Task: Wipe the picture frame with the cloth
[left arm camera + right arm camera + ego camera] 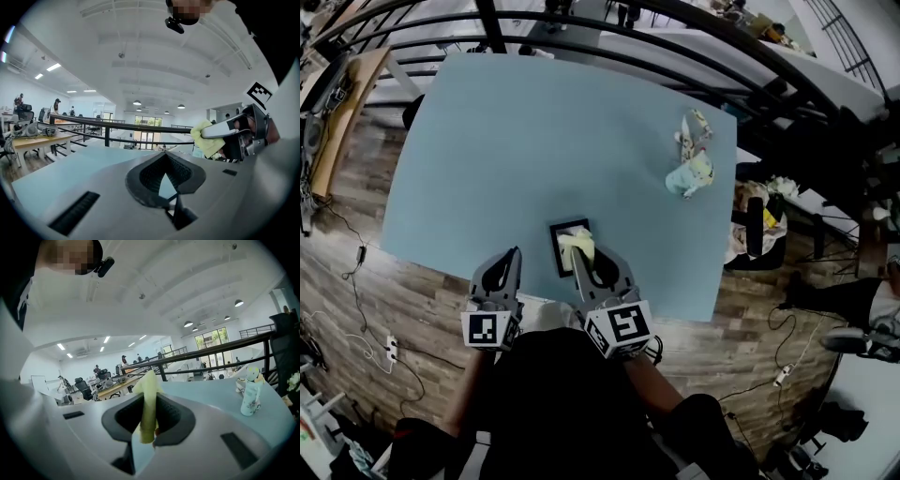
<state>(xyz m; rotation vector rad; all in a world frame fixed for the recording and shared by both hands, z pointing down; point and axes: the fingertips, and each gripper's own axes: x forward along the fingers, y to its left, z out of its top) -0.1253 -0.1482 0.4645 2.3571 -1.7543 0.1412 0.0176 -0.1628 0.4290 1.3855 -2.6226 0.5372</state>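
Observation:
A small black picture frame [560,246] lies flat on the blue table [534,141], close to its near edge. My right gripper [580,257] is shut on a yellow cloth [579,245], which rests on the frame's right part. In the right gripper view the cloth [149,390] stands pinched upright between the jaws of that gripper [149,404]. My left gripper [514,253] hovers just left of the frame, over the table's edge, shut and holding nothing. In the left gripper view its jaws [165,155] meet at the tips, and the cloth [206,137] shows at the right.
A pale patterned bottle [690,174] and a small patterned bundle [694,131] stand at the table's far right; the bottle [250,396] also shows in the right gripper view. A black railing [581,47] runs beyond the far edge. Wooden floor [422,300] lies below the near edge.

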